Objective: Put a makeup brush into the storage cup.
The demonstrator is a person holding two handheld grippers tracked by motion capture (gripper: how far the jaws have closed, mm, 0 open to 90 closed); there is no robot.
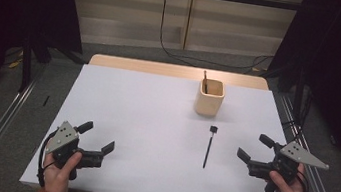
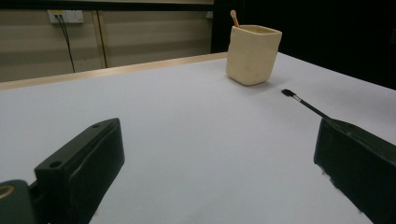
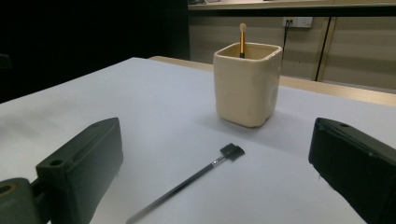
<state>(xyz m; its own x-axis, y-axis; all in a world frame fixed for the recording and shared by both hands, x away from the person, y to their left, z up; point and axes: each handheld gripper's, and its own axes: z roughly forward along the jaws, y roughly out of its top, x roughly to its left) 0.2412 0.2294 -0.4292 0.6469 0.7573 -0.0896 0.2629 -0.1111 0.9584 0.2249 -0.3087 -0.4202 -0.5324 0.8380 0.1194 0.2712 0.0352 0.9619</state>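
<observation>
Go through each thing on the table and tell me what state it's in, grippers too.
Left gripper: open, holding nothing.
Right gripper: open, holding nothing.
Cream cup: upright, with one brush inside.
Brush in the cup: standing, tip above the rim.
Black brush: lying flat on the table, untouched.

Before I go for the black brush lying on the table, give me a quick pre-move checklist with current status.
1. Right tool open and empty: ok.
2. Left tool open, away from the work: ok.
3. Black brush lying flat on the table, nothing touching it: ok.
4. Path from right tool to brush unobstructed: ok.
5. Cup upright, apart from the brush: ok.
6. Room in cup beside the brush already standing in it: cannot tell.
</observation>
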